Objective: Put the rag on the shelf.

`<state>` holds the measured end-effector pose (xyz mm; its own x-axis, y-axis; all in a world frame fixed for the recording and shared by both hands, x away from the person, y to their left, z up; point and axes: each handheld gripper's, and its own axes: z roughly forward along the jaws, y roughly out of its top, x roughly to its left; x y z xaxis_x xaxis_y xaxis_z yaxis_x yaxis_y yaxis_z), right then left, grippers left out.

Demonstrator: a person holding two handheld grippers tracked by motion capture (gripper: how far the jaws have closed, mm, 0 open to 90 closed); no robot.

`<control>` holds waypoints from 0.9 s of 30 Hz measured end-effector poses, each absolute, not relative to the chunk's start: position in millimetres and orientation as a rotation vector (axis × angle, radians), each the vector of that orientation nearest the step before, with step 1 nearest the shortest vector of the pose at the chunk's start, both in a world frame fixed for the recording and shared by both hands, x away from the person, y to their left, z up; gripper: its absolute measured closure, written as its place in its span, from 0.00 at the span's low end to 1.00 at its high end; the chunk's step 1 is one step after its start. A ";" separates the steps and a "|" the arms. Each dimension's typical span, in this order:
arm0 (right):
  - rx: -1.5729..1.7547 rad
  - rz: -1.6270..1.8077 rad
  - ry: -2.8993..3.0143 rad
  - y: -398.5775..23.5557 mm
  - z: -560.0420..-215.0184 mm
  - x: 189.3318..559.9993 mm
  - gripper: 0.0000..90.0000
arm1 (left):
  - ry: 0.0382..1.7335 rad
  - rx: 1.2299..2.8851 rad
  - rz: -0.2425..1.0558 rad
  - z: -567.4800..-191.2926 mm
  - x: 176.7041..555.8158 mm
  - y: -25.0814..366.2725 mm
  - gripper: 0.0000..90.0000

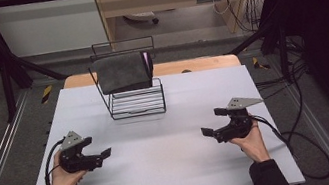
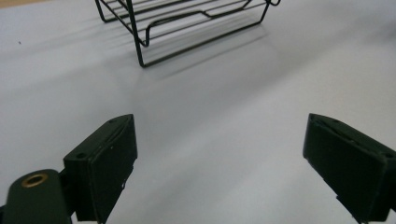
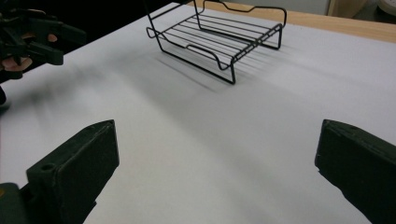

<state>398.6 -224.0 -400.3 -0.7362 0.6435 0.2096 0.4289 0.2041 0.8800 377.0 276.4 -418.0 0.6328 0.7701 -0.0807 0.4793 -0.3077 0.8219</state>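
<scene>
Both of the person's forearms came in from the near edge of the white worktop [image 1: 164, 163], dark sleeves ending at the wrists, each hand wrapped around a tool. The left hand [image 1: 63, 179] held the left tongs [image 1: 103, 156] low over the near-left part of the worktop, jaws pointing inward toward the middle, spread wide and holding nothing. The right hand [image 1: 252, 144] mirrored it at the near right, the right tongs [image 1: 213, 122] aimed inward, jaws likewise wide apart and empty. A black wire rack [image 1: 136, 102] stood at the far middle of the worktop, well apart from both tongs, with a dark grey cloth [image 1: 122, 72] draped over its raised back.
</scene>
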 end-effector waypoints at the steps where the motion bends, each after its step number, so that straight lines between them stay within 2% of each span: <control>1: 1.033 1.549 2.273 -226.3 -404.1 396.9 0.00 | 0.984 1.972 0.410 -421.0 375.5 277.1 0.11; 14: 1.103 1.464 2.307 -264.5 -446.2 377.7 0.00 | 0.994 2.023 0.393 -442.4 364.5 290.7 0.10; 27: 1.116 1.437 2.308 -275.4 -453.6 367.7 0.00 | 0.995 2.050 0.402 -449.8 361.6 295.8 0.07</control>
